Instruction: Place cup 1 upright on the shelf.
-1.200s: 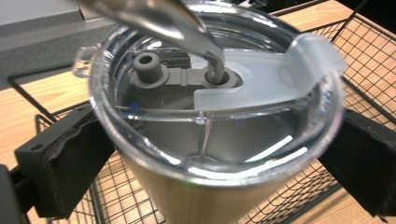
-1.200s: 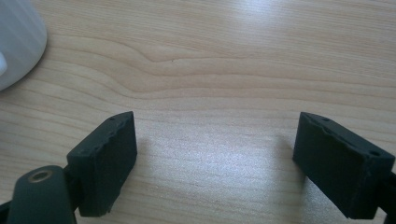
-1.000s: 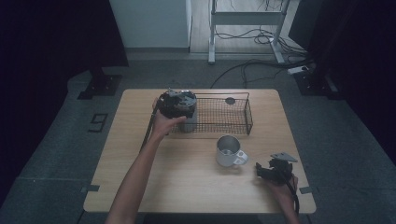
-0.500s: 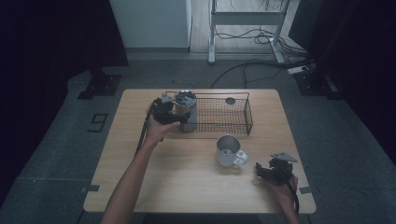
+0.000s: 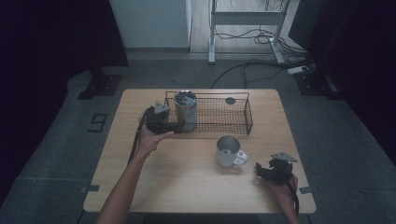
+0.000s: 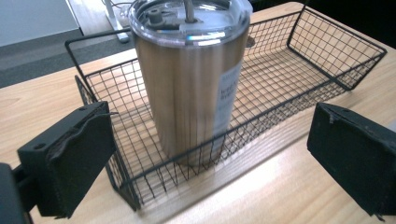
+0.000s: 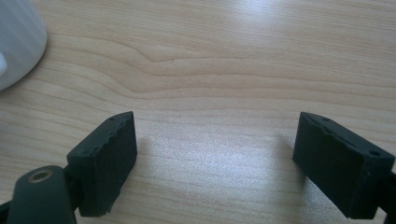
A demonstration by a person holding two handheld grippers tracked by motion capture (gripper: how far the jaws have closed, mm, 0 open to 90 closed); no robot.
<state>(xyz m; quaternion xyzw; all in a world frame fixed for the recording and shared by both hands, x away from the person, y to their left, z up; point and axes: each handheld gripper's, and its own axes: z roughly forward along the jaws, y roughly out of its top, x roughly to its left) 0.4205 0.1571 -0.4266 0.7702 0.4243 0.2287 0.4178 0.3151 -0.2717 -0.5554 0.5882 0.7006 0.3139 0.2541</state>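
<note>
**Tumbler stands in the wire basket, left gripper just clear of it**

Tumbler (image 5: 185, 110), a steel one with a clear lid, stands upright in the left end of the black wire basket (image 5: 224, 122) on the wooden table (image 5: 187, 182).

Nearest the person, at the table's right front, the right gripper (image 5: 262, 171) rests low over bare wood. Its jaws stand apart with nothing between them; the right gripper view (image 7: 215, 163) shows plain tabletop in the gap and the edge of the white mug (image 7: 16, 42) at the upper left.

That mug (image 5: 228, 150) sits a little farther in, upright, handle turned toward the right gripper, near it but not touching, and just in front of the basket.

Farther back on the left, the left gripper (image 5: 180, 125) is held at the basket's near-left corner, just beside the tumbler. Its jaws have just been closing a little, yet they are wide apart and hold nothing. In the left gripper view (image 6: 210, 172) the basket's rim and the tumbler lie ahead between the two pads (image 6: 74, 158), with neither pad touching the steel.

A small dark round thing (image 5: 230, 100) lies in the basket near its far rim, well apart from the tumbler.
</note>
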